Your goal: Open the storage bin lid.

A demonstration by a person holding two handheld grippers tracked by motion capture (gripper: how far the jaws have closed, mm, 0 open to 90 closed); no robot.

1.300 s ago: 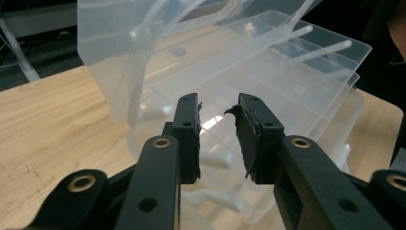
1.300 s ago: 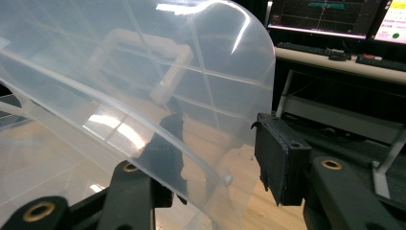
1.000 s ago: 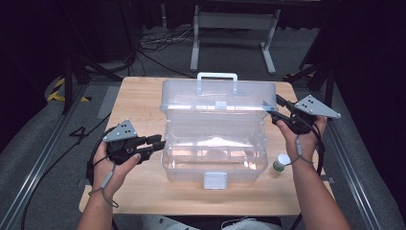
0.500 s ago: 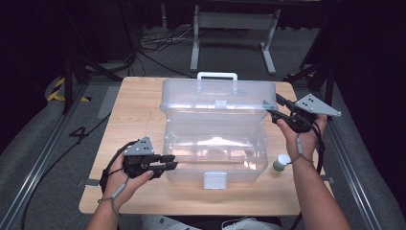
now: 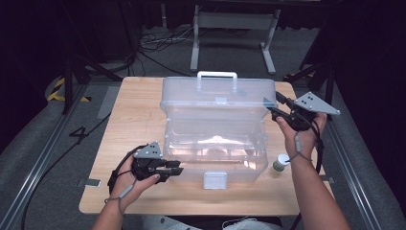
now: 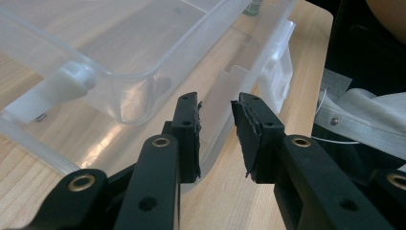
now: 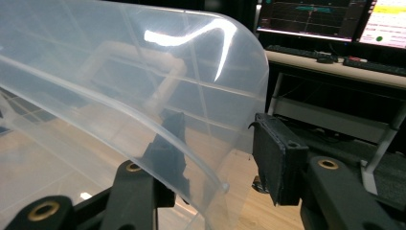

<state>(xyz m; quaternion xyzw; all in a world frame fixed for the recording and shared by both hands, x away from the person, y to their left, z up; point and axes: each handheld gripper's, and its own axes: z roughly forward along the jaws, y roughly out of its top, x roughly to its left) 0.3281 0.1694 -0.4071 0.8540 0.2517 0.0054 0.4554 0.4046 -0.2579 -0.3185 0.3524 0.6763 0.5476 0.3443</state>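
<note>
1. Our left gripper [image 5: 175,167] has come down from the box's left side to its near-left corner over the last second, jaws part-open and empty, straddling the rim.
2. Our right gripper [image 5: 274,106] hasn't moved: jaws open around the lid [image 5: 218,98] edge, not clamped.
3. The clear box [image 5: 215,143] sits mid-table [image 5: 129,120], open; we judge we're bracing it to close.
</note>
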